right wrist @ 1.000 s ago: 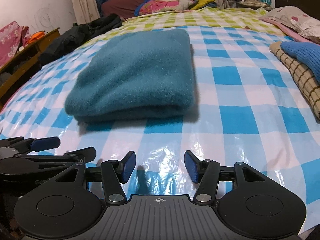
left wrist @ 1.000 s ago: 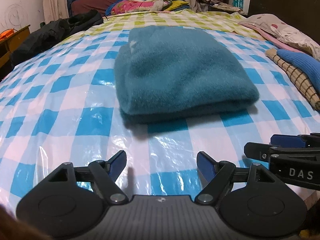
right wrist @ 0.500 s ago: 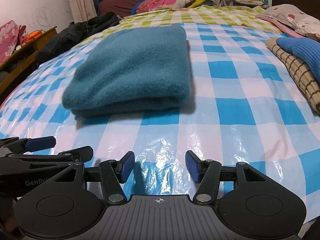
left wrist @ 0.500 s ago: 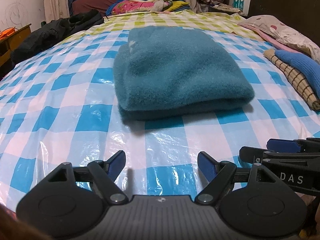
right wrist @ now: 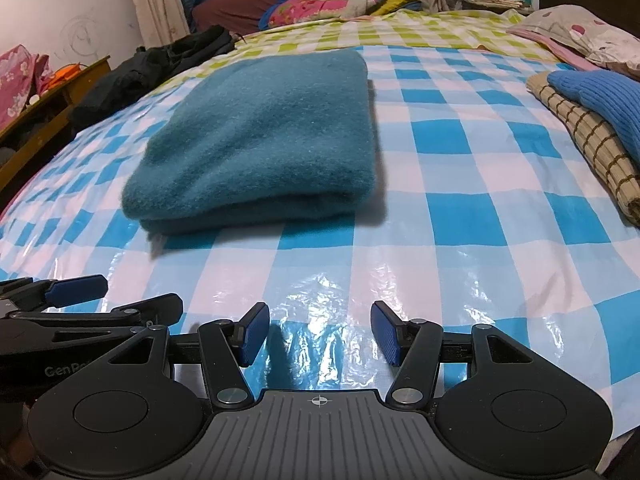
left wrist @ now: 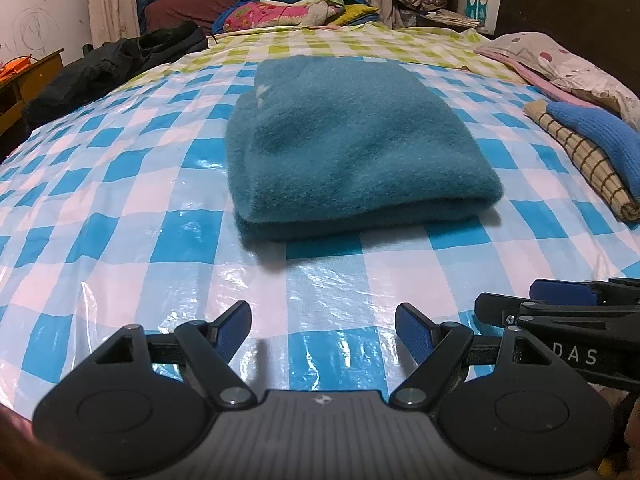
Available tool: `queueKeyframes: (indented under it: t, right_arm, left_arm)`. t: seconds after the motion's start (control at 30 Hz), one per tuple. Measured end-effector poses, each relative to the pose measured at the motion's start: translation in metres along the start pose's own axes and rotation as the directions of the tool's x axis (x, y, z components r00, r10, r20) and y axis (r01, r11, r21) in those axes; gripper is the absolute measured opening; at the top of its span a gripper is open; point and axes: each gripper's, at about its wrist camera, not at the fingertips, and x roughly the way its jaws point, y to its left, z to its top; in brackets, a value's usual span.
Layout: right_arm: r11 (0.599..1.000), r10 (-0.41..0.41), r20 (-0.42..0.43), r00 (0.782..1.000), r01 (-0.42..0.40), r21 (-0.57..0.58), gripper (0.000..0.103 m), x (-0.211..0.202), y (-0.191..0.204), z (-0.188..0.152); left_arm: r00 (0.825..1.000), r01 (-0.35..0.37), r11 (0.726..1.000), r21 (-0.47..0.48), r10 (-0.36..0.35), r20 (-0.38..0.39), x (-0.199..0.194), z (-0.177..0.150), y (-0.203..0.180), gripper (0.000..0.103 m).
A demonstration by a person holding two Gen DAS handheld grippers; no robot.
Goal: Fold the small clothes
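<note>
The right tool (left wrist: 560,320) reads "DAS"; the left tool (right wrist: 92,320) reads "GenPo", partly hidden.

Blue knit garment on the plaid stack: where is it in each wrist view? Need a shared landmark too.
Left wrist: blue knit garment at the far right edge, middle height, lying on the plaid folded cloth.
Right wrist: blue knit garment at the upper right, on the same plaid cloth.
Shared landmark: the folded teal fleece, centre in the left view, left of centre in the right.

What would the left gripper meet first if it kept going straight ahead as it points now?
Probably the near folded edge of the teal garment. The left gripper is open, with only bare checkered sheet between; its height above the sheet is unclear.
</note>
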Motion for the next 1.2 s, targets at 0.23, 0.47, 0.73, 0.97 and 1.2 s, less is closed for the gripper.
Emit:
queueKeyframes:
  t: [0.23, 0.47, 0.73, 0.97, 1.2]
  right_arm:
    - [1.0, 0.0, -0.001, 1.0, 0.0, 0.001, 0.056, -0.0001, -0.0008, -0.0002]
    - [1.0, 0.0, -0.001, 1.0, 0.0, 0.001, 0.056, -0.0001, -0.0006, -0.0002]
    - [1.0, 0.0, 0.0, 1.0, 0.0, 0.001, 0.056, -0.0003, -0.001, -0.001]
    - [1.0, -0.003, 0.004, 1.0, 0.003, -0.001, 0.056, -0.0006, -0.0011, -0.0043]
    - [1.0, -0.002, 0.004, 1.0, 0.002, 0.0, 0.056, -0.0005, -0.0013, -0.0041]
  left_arm:
    - [1.0, 0.001, 1.0, -0.003, -0.001, -0.003, -0.0007, 0.0001, -0.0005, 0.084]
    - [1.0, -0.011, 1.0, -0.002, 0.011, -0.003, -0.001, -0.0009, -0.0019, 0.084]
    - [1.0, -0.022, 1.0, -0.005, 0.022, -0.001, -0.0025, -0.003, -0.0047, 0.084]
    - [1.0, -0.019, 1.0, -0.015, 0.019, -0.007, -0.0018, -0.004, -0.0044, 0.084]
    - [1.0, -0.019, 1.0, -0.016, 0.019, -0.007, -0.0019, -0.0041, -0.0042, 0.084]
